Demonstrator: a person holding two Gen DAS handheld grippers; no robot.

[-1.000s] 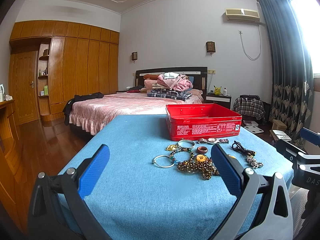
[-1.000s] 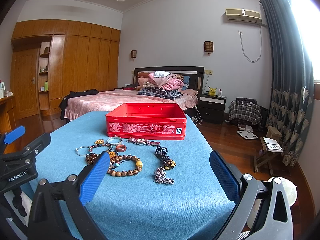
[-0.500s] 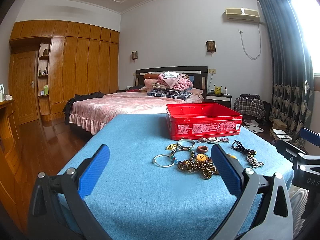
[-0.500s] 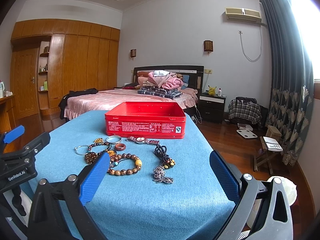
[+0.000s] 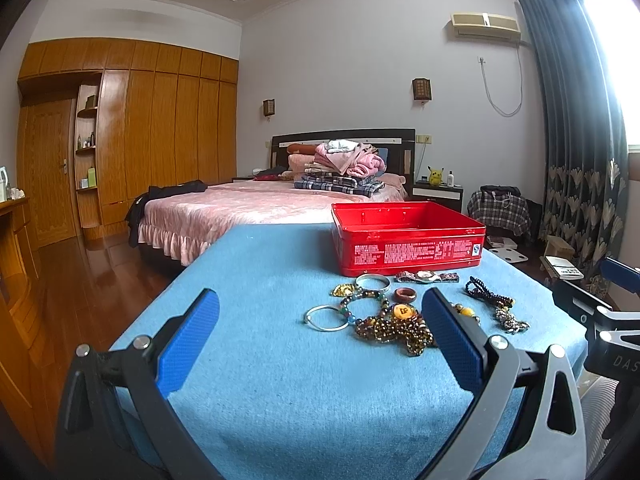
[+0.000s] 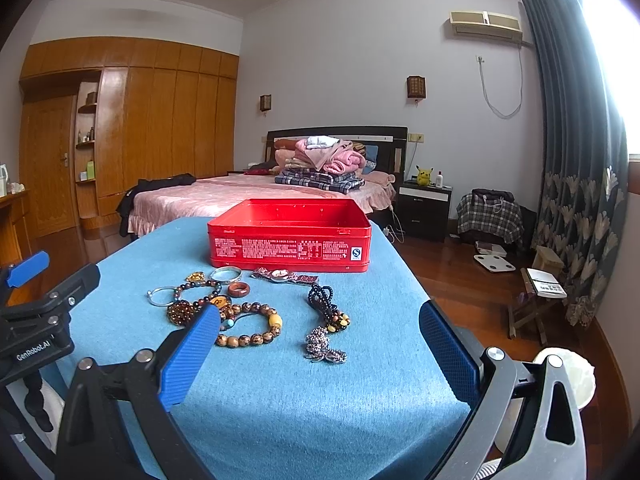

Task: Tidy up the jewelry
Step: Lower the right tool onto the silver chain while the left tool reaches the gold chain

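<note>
An open red tin box (image 5: 408, 240) (image 6: 288, 236) stands on the blue-covered table (image 5: 260, 380). In front of it lies loose jewelry: a thin silver bangle (image 5: 326, 319), a wide silver bangle (image 6: 226, 274), a brown ring (image 6: 239, 290), a watch (image 6: 282, 275), a wooden bead bracelet (image 6: 250, 330) and a dark bead string (image 6: 326, 304). My left gripper (image 5: 320, 312) hovers open near the table's front, left of the pile. My right gripper (image 6: 320, 320) is open too, just short of the dark beads. Neither holds anything.
A bed (image 5: 256, 204) with folded clothes stands beyond the table. Wooden wardrobes (image 5: 160, 140) line the left wall. On the right are a nightstand (image 6: 424, 204), a small stool (image 6: 536, 304) and dark curtains (image 6: 576, 160). The table's right edge drops to a wooden floor.
In the right wrist view the box and jewelry sit slightly higher than before. The left wrist view is almost unchanged. Nothing on the table has moved.
</note>
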